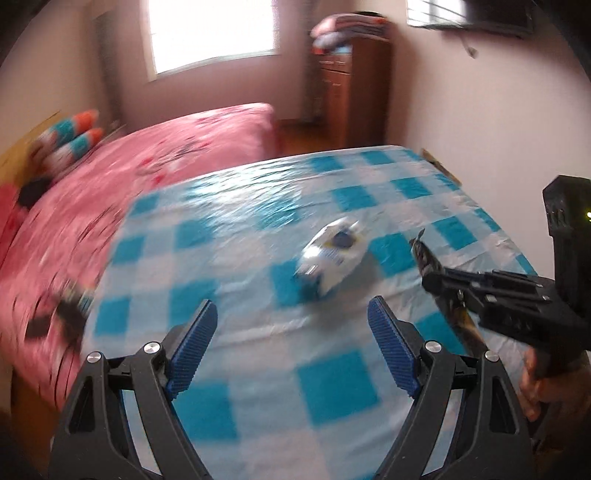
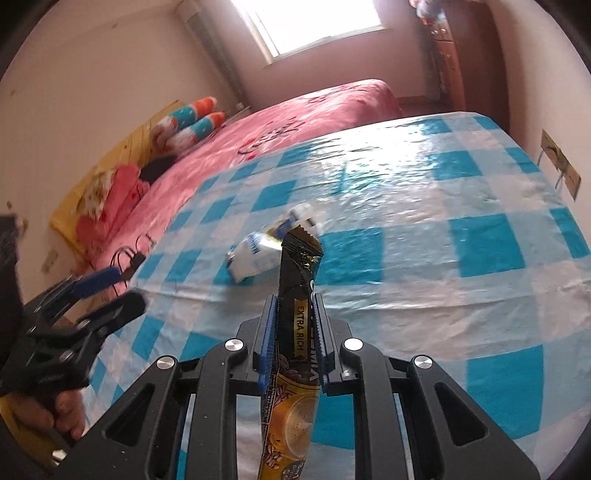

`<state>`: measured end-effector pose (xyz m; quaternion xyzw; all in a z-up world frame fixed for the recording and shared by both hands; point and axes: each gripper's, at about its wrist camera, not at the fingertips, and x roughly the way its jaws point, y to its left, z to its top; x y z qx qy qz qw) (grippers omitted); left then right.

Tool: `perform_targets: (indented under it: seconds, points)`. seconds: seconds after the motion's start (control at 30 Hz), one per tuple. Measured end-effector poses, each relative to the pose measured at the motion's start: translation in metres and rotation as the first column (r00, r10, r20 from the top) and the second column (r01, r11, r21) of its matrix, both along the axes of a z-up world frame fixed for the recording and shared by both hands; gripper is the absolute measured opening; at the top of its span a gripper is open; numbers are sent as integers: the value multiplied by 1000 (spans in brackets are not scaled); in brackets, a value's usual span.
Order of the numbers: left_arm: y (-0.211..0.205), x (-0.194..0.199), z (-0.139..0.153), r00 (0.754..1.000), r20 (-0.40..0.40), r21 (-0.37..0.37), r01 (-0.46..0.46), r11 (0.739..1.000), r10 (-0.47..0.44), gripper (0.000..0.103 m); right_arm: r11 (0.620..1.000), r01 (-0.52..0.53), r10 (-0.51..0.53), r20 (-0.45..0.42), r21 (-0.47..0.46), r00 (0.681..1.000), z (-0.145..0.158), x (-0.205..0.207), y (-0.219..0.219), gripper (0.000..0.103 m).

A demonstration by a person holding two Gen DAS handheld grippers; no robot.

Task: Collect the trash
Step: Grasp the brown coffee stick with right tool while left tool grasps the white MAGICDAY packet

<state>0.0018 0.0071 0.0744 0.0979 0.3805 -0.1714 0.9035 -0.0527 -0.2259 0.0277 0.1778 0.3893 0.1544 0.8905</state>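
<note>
The right gripper (image 2: 295,328) has its jaws clamped on a dark coffee sachet (image 2: 300,280) printed "EXTRA RICH", which stands up between the blue pads (image 2: 269,332) with its torn top at 12 o'clock and its gold end hanging below the jaws. The left gripper (image 1: 291,325) has its jaws wide apart with nothing between them. Just past both, at about 12 o'clock, a white and blue wrapper (image 1: 330,254) lies on the counter (image 1: 229,206), which wears a glossy blue and white checked cloth; the blur hides its print. In the left view the right gripper sits at 3 o'clock with a hand (image 1: 535,384) on its grip; in the right view the left gripper shows at 9 o'clock. Beyond the counter, toward 10 o'clock, is a bed (image 2: 295,110) with a pink cover, and a bright window (image 2: 317,22) at 12 o'clock.
</note>
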Motion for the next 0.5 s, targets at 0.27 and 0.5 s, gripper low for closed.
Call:
perform_targets:
  seconds: [0.27,0.5]
  points:
    - [-48,69,-30,988,-89,31,129,991,-126,84,998,35,-35,-10,52,999,-3,-1,-26,20]
    - [-51,100,-54,982,-162,19,104,994,-100,84,997,37,-36,-18,71,999,-6,-5,-29,20]
